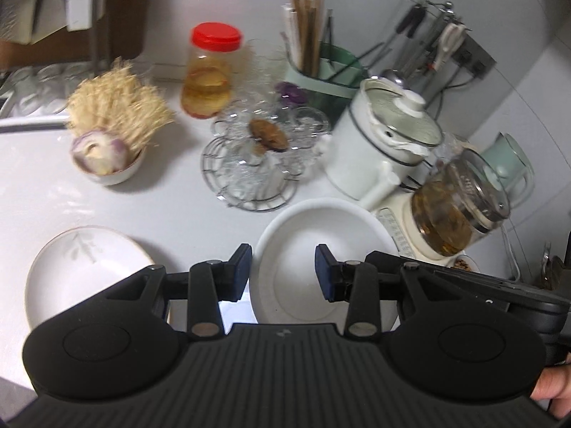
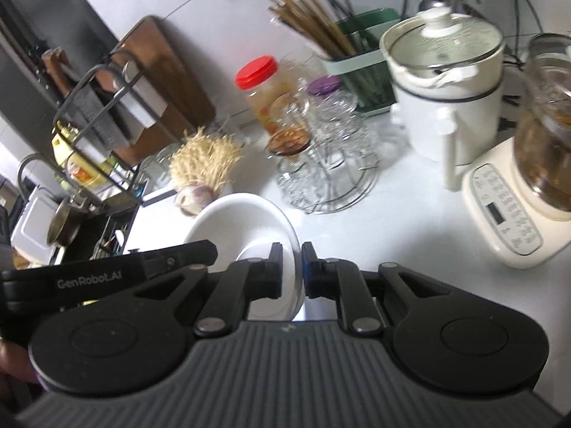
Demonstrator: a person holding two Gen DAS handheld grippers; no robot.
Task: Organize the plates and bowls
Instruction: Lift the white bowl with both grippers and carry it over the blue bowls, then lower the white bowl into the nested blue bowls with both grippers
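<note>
A plain white plate (image 2: 242, 221) is held tilted above the white counter, and my right gripper (image 2: 292, 249) is shut on its near right rim. In the left wrist view the same plate (image 1: 321, 249) lies under my left gripper (image 1: 285, 260). That gripper's jaws stand well apart: the left finger (image 1: 242, 271) is at the plate's left rim and the right finger is over its inside. I cannot tell if it touches the plate. A second white plate with a leaf pattern (image 1: 82, 267) rests on the counter at the left. Behind it stands a small bowl of garlic (image 1: 103, 164).
Behind the plates stand a wire rack of glass cups (image 1: 249, 164), a red-lidded jar (image 1: 210, 71), a green chopstick holder (image 1: 321, 67), a white pot (image 1: 385, 142) and a glass kettle on its base (image 1: 456, 207). A dish rack (image 2: 89, 142) and a cutting board (image 2: 160, 82) stand at the left.
</note>
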